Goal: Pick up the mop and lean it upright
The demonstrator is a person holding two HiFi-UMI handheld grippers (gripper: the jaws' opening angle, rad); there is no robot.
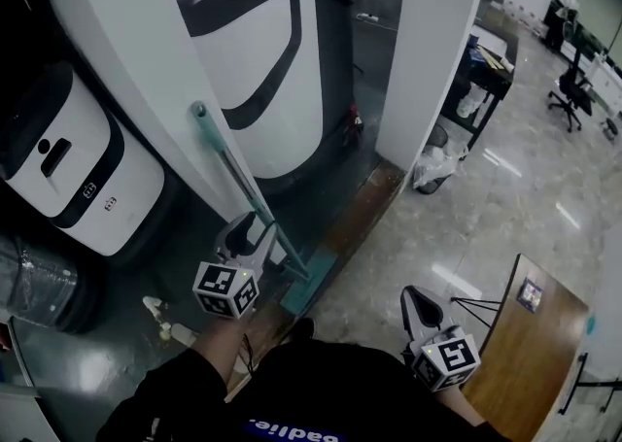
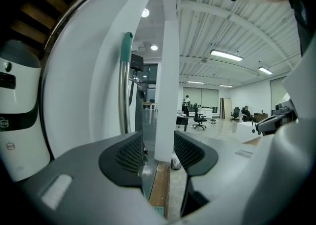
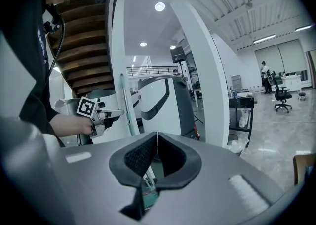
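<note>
Teal-capped, metal-handled mop (image 1: 236, 176), frame centre, leans upright on slanted white wall (image 1: 117, 51). Left gripper (image 1: 255, 229) jaws spread beside handle; right gripper (image 1: 418, 302) jaws pressed together, empty. Risk: unsupported handle may slide sideways and topple.

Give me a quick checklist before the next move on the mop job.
1. mop leaning upright on the white pillar: ok, green grip end is up.
2. mop head down on the floor: ok.
3. left gripper clear of the handle: ok, jaws apart, handle off to their side, nothing between them.
4. right gripper empty: ok, jaws together.
5. mop steady with no support: cannot tell.
</note>
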